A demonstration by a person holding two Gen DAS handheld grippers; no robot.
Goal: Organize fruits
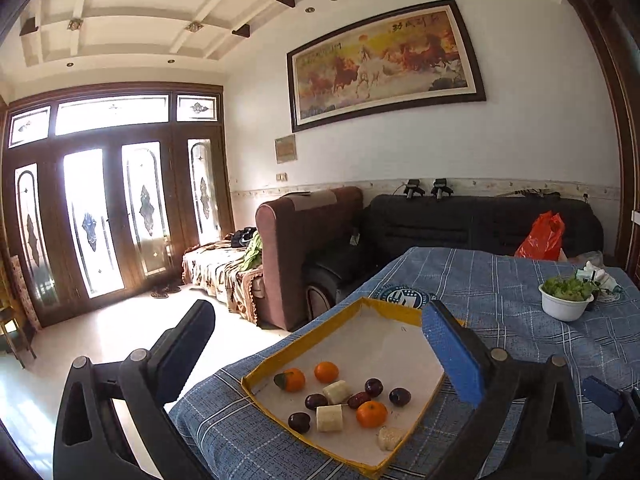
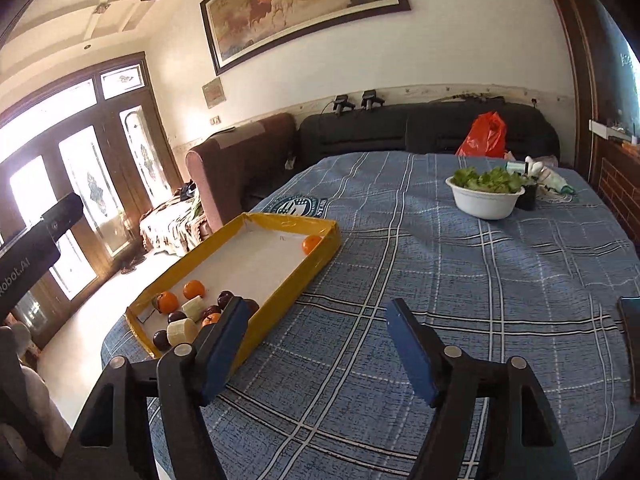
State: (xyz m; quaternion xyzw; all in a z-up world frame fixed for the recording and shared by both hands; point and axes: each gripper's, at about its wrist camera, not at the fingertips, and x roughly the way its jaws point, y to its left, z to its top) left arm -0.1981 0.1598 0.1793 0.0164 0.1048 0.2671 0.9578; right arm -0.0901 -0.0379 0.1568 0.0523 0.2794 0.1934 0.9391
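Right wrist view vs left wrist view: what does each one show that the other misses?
Only the right wrist view: a lone orange in the tray's far corner, and a dark flat object at the table's right edge.

Only the left wrist view: a third banana piece near the tray's close edge, and the ceiling lights.

Both: the yellow tray holding oranges, dark plums and banana chunks, the white bowl of greens, the red bag, the blue checked cloth, and each camera's own open, empty claw.
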